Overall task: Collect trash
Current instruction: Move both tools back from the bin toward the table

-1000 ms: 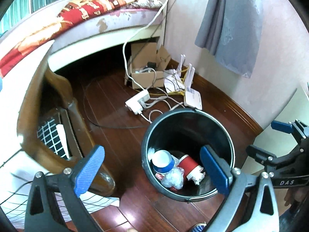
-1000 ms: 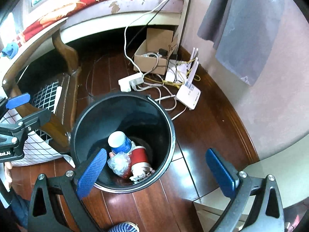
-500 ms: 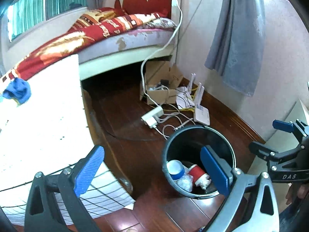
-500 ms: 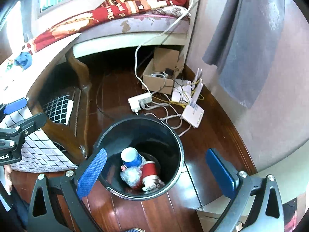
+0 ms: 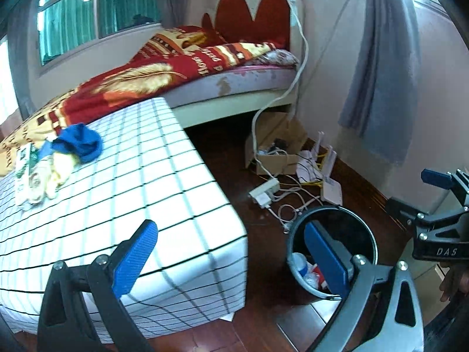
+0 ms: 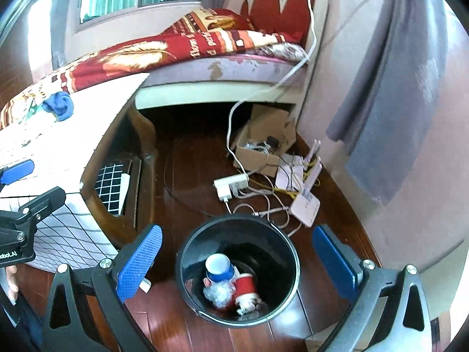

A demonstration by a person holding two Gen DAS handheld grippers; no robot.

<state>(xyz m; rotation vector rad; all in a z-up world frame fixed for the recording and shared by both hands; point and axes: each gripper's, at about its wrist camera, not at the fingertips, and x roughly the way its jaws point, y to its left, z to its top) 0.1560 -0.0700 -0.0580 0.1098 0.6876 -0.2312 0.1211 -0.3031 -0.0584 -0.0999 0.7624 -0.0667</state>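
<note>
- My left gripper (image 5: 230, 261) was spread wide, nothing between its blue pads; it hung over the near corner of the table (image 5: 164, 205) with the checked cloth.
- My right gripper (image 6: 237, 259) was equally wide apart and empty, held above the bin (image 6: 187, 252).
- The bin, black and round, stood on the dark wood floor (image 6: 187, 170), just right of the table's near corner and near the wall on the right.
- Inside it I saw a blue-and-white cup (image 6: 218, 267) mouth up, a red cup (image 6: 245, 287) on its side, and a crumpled clear wrapper (image 6: 218, 293), all touching at the bottom.
- More trash lay on the table's far left part: a blue cloth (image 5: 79, 143), and just beside it crumpled yellowish wrappers (image 5: 51, 173) and a green-printed packet (image 5: 25, 161).
- Beyond the bin: a power strip (image 6: 230, 184), tangled cables, a white router (image 6: 304, 205) and an open cardboard box (image 6: 263, 143) by the bed (image 5: 181, 67).
- From the left camera, the right gripper showed at the right edge, with a hand (image 5: 454, 281) below it.
</note>
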